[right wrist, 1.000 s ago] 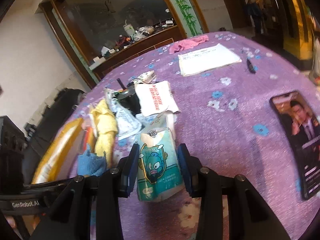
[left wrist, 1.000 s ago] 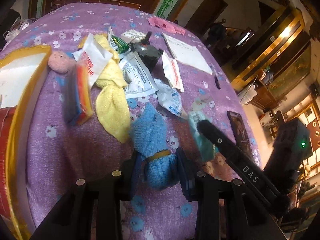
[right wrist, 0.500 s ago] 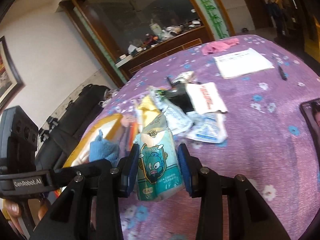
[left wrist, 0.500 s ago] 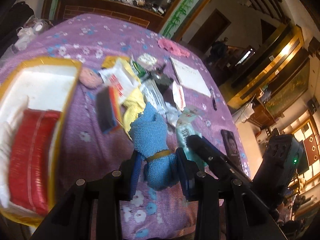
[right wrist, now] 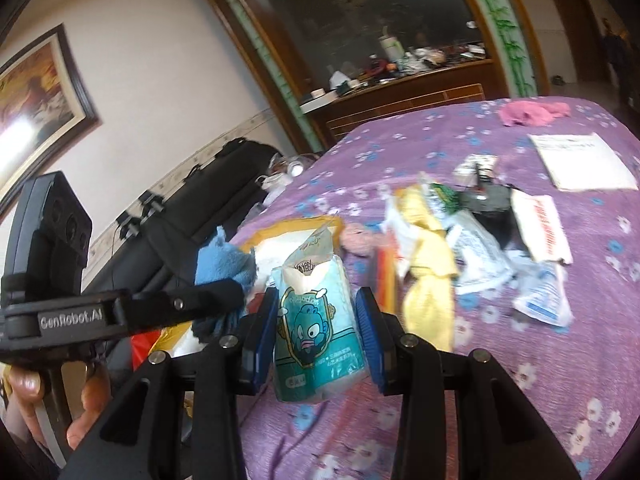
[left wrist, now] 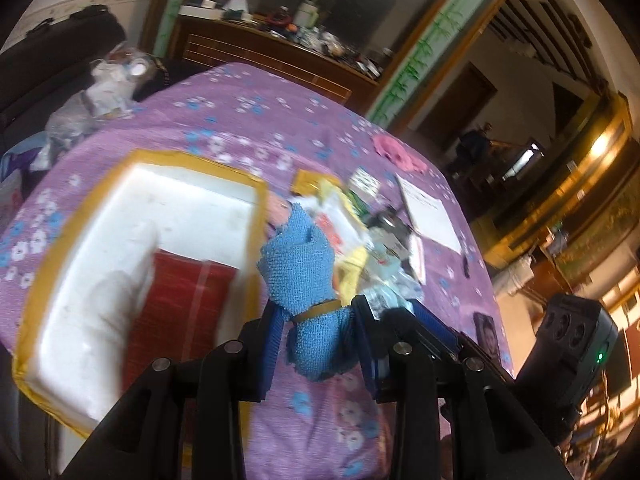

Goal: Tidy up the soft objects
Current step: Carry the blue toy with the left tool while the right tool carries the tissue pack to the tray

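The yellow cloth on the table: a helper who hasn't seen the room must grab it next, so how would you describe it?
On the purple flowered tablecloth, look at the heap of packets right of the yellow-rimmed white box. The yellow cloth lies at that heap's near edge, long and twisted. It is the heap's only pale yellow fabric; its neighbours are white printed packets.

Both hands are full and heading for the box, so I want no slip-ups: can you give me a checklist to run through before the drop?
1. Left gripper jaws clamp the blue cloth: ok.
2. Right gripper jaws clamp the tissue pack: ok.
3. White box in view with bare floor to land on: ok.
4. Red bag fills part of the box; aim for the bare part: ok.
5. Blue cloth right above the box opening: cannot tell.
6. Grippers clear of each other: cannot tell.
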